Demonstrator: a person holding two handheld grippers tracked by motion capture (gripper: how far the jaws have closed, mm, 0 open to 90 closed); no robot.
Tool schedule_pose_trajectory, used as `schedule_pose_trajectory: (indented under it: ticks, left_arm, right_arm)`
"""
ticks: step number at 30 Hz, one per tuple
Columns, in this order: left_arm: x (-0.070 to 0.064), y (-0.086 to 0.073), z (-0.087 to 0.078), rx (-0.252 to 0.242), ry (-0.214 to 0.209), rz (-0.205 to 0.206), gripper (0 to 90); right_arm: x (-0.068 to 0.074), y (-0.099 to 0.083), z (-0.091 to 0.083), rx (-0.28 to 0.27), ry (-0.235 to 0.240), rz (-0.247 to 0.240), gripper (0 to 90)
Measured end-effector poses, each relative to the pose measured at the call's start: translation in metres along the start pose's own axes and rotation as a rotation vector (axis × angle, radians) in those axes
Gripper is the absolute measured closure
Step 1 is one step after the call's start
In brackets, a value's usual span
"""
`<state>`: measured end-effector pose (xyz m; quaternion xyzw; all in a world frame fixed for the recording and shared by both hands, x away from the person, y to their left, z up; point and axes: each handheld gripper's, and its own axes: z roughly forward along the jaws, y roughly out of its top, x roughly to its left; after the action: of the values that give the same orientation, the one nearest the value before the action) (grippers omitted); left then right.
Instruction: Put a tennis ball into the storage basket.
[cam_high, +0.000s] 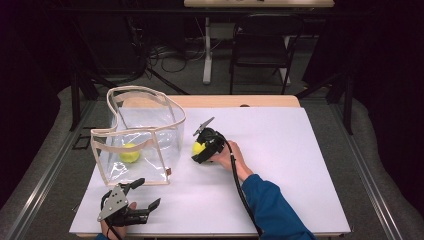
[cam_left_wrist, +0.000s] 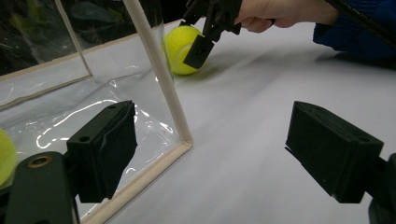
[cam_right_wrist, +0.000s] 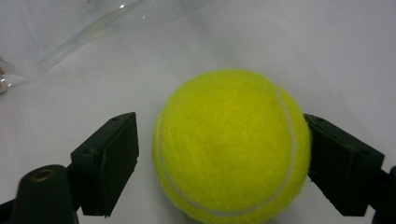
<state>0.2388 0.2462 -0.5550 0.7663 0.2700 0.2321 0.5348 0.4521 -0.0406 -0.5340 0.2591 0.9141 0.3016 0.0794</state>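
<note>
Two jaws of our right hand-held gripper (cam_right_wrist: 219, 154) straddle the tennis ball (cam_right_wrist: 232, 144) on the surface (cam_high: 280, 150), spread, one touching; our left hand-held gripper (cam_high: 142, 192) rests spread beside the clear bag (cam_high: 137, 135).

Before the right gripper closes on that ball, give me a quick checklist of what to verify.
1. Ball between the right gripper fingers: ok.
2. Fingers seated on both sides: not ok; one touches, a gap shows at the other.
3. Ball resting on the table, free of the bag: ok.
4. Bag mouth open at the top: ok.
5. Room in the bag: ok, one ball inside.
6. Left gripper out of the way: ok, open near the bag's front corner.
</note>
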Motion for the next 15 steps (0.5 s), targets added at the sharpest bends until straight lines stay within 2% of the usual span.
schedule_pose_trajectory:
  ticks: [7,10,15]
  left_arm:
    - [0.0002,-0.0002,0.0003,0.001,-0.001,-0.005,15.9]
    - [0.0007,-0.0002,0.0000,0.001,-0.002,-0.003,16.0]
    - [0.0004,-0.0002,0.0001,0.000,0.000,-0.003,16.0]
  right_arm:
    - [-0.0007,-0.0002,0.0003,0.008,-0.043,0.003,24.1]
    - [-0.0023,-0.0011,0.0007,0.008,-0.038,0.015,25.2]
    - [-0.0019,-0.0005,0.0003,0.008,-0.042,0.006,25.7]
